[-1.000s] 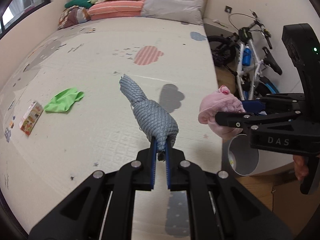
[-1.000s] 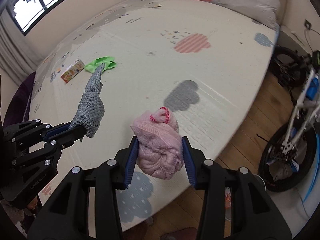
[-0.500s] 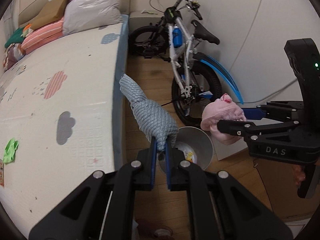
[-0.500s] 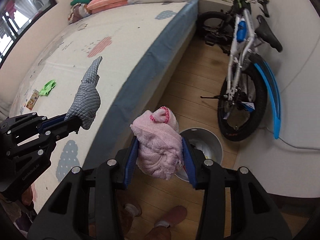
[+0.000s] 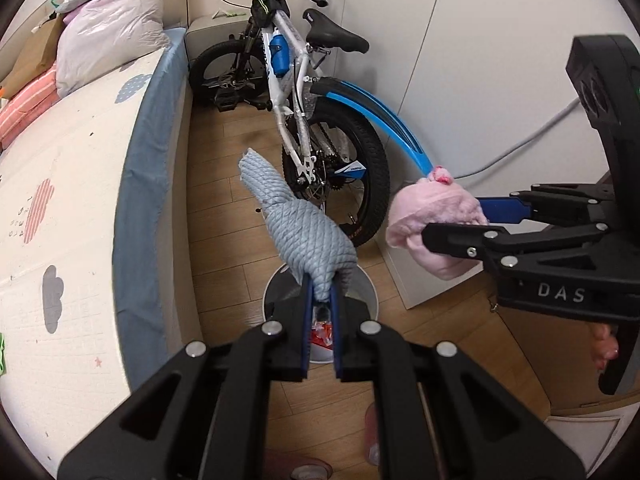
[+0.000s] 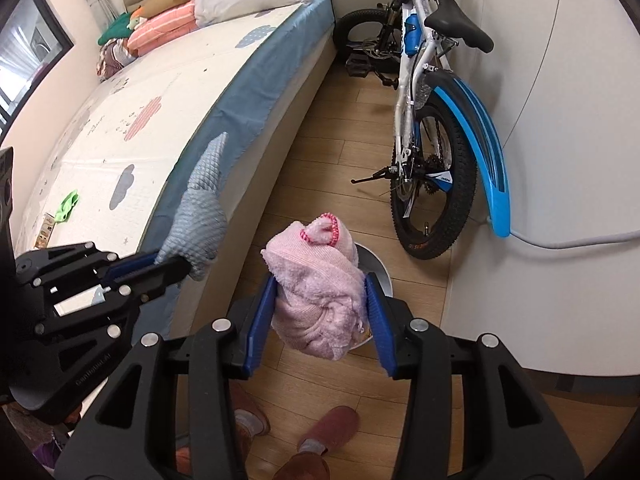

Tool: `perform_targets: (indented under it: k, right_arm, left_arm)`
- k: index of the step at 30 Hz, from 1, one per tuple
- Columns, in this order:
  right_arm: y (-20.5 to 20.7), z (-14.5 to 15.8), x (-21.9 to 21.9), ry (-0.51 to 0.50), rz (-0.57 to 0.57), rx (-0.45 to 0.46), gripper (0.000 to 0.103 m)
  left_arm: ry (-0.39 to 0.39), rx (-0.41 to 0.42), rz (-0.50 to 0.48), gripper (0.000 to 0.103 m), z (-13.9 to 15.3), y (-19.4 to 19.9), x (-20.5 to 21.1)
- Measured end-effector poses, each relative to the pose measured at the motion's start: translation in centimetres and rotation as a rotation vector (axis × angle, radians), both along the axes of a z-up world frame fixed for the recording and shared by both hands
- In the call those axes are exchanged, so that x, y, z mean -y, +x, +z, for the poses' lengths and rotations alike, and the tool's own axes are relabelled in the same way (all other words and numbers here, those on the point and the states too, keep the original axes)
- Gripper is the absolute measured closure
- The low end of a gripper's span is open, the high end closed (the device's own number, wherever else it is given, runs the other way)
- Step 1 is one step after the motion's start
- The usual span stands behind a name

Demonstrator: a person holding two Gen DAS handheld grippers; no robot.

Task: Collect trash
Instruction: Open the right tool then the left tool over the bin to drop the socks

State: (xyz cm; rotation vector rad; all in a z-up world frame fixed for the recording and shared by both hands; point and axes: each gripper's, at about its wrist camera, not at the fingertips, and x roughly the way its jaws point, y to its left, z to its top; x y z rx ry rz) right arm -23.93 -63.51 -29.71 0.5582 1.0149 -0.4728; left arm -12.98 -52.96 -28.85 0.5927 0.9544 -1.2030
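My left gripper point(image 5: 320, 296) is shut on a grey quilted cloth point(image 5: 304, 232), held right above the white round trash bin point(image 5: 368, 284) on the wood floor. The cloth also shows in the right wrist view point(image 6: 200, 220). My right gripper point(image 6: 320, 300) is shut on a pink fuzzy cloth bundle point(image 6: 316, 292) with a pink hair tie on top, above the bin's rim point(image 6: 380, 268). In the left wrist view the pink bundle point(image 5: 432, 224) hangs to the right of the bin. Red-and-white trash lies inside the bin point(image 5: 322, 330).
A blue and white bicycle point(image 5: 320, 120) stands just behind the bin against the white wall. The bed point(image 6: 160, 120) with a cloud-print mat lies to the left, with a green scrap point(image 6: 68, 204) and a small carton point(image 6: 46, 232) on it. The person's slippered feet point(image 6: 320, 436) stand below.
Both grippers have swung from over the bed to the floor beside it and closed in over the bin. Each still holds its cloth.
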Motion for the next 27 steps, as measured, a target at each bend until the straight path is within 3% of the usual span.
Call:
perform_targets:
  k: [6, 8, 9, 20, 24, 26, 27]
  right_arm:
    - [1.1, -1.0, 0.9, 0.004, 0.044, 0.023, 0.057]
    - [1.2, -0.8, 1.1, -0.001, 0.037, 0.033, 0.04]
    - [1.2, -0.6, 1.2, -0.011, 0.028, 0.038, 0.038]
    - [0.1, -0.2, 1.8, -0.022, 0.008, 0.013, 0.038]
    - [-0.5, -0.2, 1.8, -0.014, -0.015, 0.008, 0.038]
    - [-0.7, -0.3, 1.7, -0.013, -0.021, 0.004, 0.038]
    - [-0.8, -0.3, 1.7, -0.013, -0.023, 0.001, 0.038]
  left_arm:
    - [0.025, 0.002, 0.012, 0.094, -0.8, -0.4, 0.6]
    - [0.035, 0.007, 0.017, 0.094, -1.0, -0.4, 0.6]
    - [0.039, 0.01, 0.019, 0.094, -1.1, -0.5, 0.7]
    - [0.039, 0.001, 0.003, 0.093, -1.4, -1.4, 0.7]
    - [0.052, -0.006, -0.018, 0.09, -1.7, -1.8, 1.0]
    - [0.064, -0.007, -0.022, 0.083, -1.9, -1.9, 1.1]
    - [0.062, 0.002, -0.018, 0.072, -1.9, -2.0, 1.1]
